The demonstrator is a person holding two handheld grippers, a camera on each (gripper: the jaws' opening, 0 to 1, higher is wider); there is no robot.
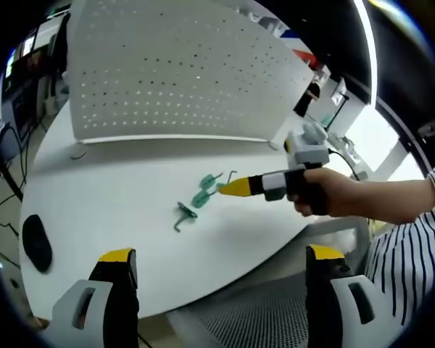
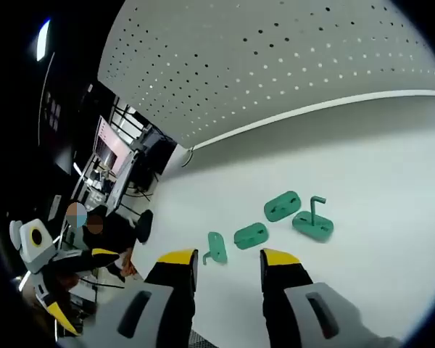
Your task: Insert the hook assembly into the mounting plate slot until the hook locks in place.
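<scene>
Four green hook parts (image 2: 275, 221) lie on the white table (image 2: 377, 159) before the pegboard (image 2: 275, 58). Right gripper (image 2: 227, 255) hovers near them, jaws apart, empty. Left gripper (image 1: 217, 252) is open, empty

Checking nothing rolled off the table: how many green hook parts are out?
4 in the right gripper view: one nearest the gripper, one beside it, one farther back, one with an upright hook.
</scene>
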